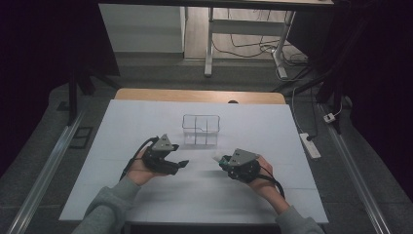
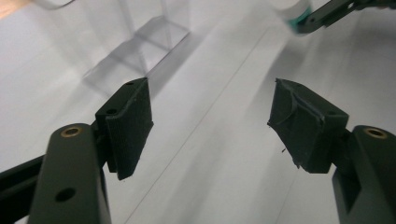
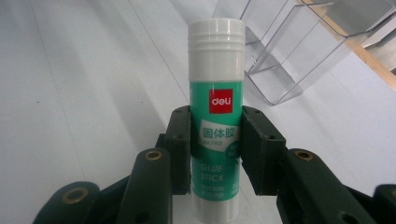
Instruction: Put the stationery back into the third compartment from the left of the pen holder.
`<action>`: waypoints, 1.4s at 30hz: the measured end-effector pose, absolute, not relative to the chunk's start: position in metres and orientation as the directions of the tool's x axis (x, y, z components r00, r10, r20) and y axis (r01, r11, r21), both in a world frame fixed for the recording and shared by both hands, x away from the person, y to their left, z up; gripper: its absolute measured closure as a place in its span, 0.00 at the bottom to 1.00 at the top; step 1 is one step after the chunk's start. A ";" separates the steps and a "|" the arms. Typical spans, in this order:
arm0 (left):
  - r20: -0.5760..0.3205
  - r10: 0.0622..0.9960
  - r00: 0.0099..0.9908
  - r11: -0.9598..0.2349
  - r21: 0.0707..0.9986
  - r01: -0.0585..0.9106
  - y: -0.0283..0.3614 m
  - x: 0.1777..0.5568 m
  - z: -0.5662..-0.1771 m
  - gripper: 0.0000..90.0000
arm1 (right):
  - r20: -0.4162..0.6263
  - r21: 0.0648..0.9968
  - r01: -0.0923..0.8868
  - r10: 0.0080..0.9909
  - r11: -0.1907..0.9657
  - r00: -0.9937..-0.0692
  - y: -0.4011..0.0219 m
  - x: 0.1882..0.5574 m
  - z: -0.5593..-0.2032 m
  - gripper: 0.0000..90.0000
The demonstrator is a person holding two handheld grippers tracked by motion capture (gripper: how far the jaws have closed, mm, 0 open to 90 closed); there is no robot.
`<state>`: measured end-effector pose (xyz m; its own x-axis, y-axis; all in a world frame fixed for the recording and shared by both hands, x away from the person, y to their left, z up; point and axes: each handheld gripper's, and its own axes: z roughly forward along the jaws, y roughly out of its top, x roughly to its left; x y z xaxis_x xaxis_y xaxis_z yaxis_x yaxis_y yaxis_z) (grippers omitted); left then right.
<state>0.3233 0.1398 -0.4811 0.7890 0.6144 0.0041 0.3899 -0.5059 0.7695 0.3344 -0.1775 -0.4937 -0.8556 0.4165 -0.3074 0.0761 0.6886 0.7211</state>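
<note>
A green and white glue stick point(image 3: 216, 93) stands between the jaws of my right gripper point(image 3: 216, 140), which is shut on its label. From above, the right gripper point(image 1: 222, 161) lies right of centre and points left, with the stick's white cap point(image 1: 216, 157) poking out. My left gripper point(image 1: 182, 164) faces it across a small gap. Its jaws are open and hold nothing, and bare white table shows between the pads of the left gripper point(image 2: 212, 112). The glue stick point(image 2: 292, 10) shows at the top right of the left gripper view. A clear divided box point(image 1: 200, 129) stands just behind both grippers.
A white sheet point(image 1: 146, 195) covers the table, with a wooden edge point(image 1: 195, 95) at the back. The clear box point(image 3: 289, 56) is close ahead and to the right of the held stick. A power strip point(image 1: 310, 145) lies on the floor at the right.
</note>
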 end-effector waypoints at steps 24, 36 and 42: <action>-0.019 0.780 0.626 -0.394 0.762 0.514 0.218 0.286 -0.510 0.29 | -0.252 0.766 0.122 0.469 0.631 -0.846 -0.182 0.337 -0.491 0.72; -0.026 0.791 0.611 -0.389 0.748 0.537 0.228 0.281 -0.519 0.29 | -0.211 0.807 0.139 0.499 0.574 -0.840 -0.182 0.337 -0.486 0.72; -0.035 0.802 0.596 -0.377 0.745 0.550 0.230 0.283 -0.520 0.28 | -0.170 0.851 0.144 0.525 0.505 -0.834 -0.184 0.340 -0.476 0.73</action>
<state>0.2829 0.2301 -0.5199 0.5963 0.8020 -0.0346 0.5500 -0.3767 0.7454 0.3404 -0.1835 -0.4755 -0.8340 0.5248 -0.1702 0.1442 0.5052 0.8509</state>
